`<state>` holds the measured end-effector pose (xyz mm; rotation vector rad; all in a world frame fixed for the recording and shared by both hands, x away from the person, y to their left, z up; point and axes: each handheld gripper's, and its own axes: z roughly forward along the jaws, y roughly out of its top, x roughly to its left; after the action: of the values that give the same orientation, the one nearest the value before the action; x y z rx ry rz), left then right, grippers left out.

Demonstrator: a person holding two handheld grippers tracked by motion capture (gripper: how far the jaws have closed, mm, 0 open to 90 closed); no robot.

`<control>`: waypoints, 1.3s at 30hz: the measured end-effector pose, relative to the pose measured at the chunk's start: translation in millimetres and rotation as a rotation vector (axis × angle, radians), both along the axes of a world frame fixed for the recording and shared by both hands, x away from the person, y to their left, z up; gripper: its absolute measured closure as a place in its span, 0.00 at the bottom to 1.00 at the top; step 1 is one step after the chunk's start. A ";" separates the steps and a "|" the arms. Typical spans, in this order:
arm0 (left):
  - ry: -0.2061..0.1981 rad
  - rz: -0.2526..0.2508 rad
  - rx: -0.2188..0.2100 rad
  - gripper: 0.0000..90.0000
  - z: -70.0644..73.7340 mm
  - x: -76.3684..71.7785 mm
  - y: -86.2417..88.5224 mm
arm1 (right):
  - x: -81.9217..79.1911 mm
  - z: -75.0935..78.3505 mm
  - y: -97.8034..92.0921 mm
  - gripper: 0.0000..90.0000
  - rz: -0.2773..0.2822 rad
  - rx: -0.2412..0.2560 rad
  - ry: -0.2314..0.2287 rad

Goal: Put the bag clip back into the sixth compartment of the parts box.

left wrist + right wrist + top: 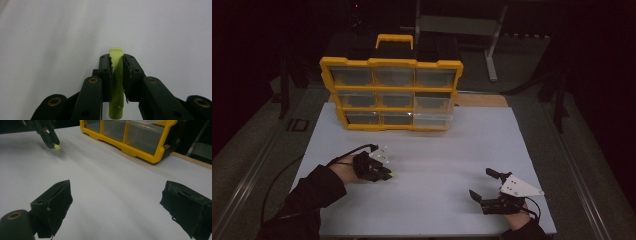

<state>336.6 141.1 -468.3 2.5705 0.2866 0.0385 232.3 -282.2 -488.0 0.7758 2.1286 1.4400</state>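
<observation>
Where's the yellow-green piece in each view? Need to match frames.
High view: the yellow-green piece pokes from the left claw, left of centre on the white table.
Left gripper view: bottom centre, clamped between the jaws.
Right gripper view: top left, at the far claw's tip.
Shared landmark: yellow organizer box, also top right in the right gripper view.

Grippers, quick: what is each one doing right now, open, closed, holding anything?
Left gripper: closed on a small yellow-green piece, just above the white table.
Right gripper: open, jaws wide apart, holding nothing.
</observation>
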 end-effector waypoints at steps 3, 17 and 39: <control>-0.005 -0.004 -0.003 0.87 6.2 -1.2 -1.5 | -0.1 -0.3 -0.3 0.10 -0.001 0.001 0.003; 0.003 -0.028 -0.032 0.87 40.6 -8.0 -16.8 | -0.5 0.8 -1.3 0.10 -0.004 0.018 -0.001; -0.059 -0.105 -0.076 0.87 113.8 0.1 -45.8 | -0.7 1.6 -1.0 0.10 0.002 0.025 -0.012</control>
<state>336.7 95.3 -354.4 2.4999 0.1280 0.0626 231.6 -283.2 -486.4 0.7725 2.1067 1.4716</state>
